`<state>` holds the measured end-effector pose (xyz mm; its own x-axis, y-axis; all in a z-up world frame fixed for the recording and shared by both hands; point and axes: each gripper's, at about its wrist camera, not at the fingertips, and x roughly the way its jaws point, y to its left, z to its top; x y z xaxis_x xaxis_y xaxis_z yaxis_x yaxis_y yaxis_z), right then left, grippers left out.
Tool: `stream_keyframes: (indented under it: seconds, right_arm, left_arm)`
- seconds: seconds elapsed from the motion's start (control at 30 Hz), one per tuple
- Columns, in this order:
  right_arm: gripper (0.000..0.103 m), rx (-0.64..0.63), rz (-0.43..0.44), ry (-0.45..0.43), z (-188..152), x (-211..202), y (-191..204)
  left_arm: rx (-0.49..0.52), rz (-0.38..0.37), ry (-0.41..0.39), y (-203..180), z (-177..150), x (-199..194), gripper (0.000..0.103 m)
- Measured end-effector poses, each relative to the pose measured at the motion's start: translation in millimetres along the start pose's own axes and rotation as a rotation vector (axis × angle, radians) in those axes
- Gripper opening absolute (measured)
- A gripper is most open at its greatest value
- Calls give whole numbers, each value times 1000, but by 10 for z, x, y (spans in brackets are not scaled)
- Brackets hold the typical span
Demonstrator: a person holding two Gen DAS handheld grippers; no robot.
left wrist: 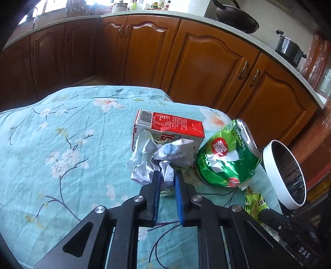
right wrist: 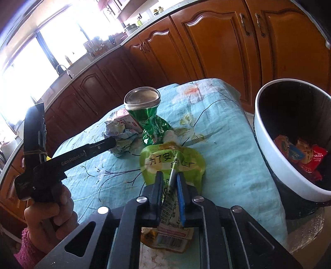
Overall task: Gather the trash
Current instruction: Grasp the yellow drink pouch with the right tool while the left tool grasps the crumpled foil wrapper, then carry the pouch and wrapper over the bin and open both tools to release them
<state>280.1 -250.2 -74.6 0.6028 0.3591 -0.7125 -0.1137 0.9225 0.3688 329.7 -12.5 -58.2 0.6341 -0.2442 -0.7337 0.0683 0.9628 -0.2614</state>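
Note:
My left gripper (left wrist: 167,175) is shut on a crumpled white paper ball (left wrist: 157,161) on the floral tablecloth (left wrist: 62,144). Behind the ball lies a red and white carton (left wrist: 169,126). A crushed green can (left wrist: 225,157) stands to its right. My right gripper (right wrist: 169,177) is shut on a flat green snack wrapper (right wrist: 173,161), pinching its edge just above the cloth. The white-rimmed trash bin (right wrist: 266,149) stands at the table's right edge with red wrappers (right wrist: 304,155) inside. In the right wrist view the left gripper (right wrist: 112,141) touches the paper ball (right wrist: 122,136), beside the can (right wrist: 149,115).
Wooden kitchen cabinets (left wrist: 206,68) run behind the table. A wok (left wrist: 238,18) and a pot (left wrist: 289,49) sit on the counter. The bin also shows in the left wrist view (left wrist: 269,165), close to the can. The tablecloth's left part is bare.

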Motion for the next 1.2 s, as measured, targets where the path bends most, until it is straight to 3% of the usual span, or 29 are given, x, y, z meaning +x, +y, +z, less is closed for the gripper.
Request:
stream_keyframes:
  seconds: [0.47,0.77,1.2]
  right_arm:
    - [3,-6,11,-54,-76,-331,31]
    - [3,16,-15,-94,-112,-592,-144]
    - [3,81,-59,-161,-156,-1026,-554]
  left_arm:
    - [2,-111,-5,-118,-393,-549,7]
    - [64,-171,-8,-454,-514,-797,7]
    - [153,-224,26,-974,-620,-784,7]
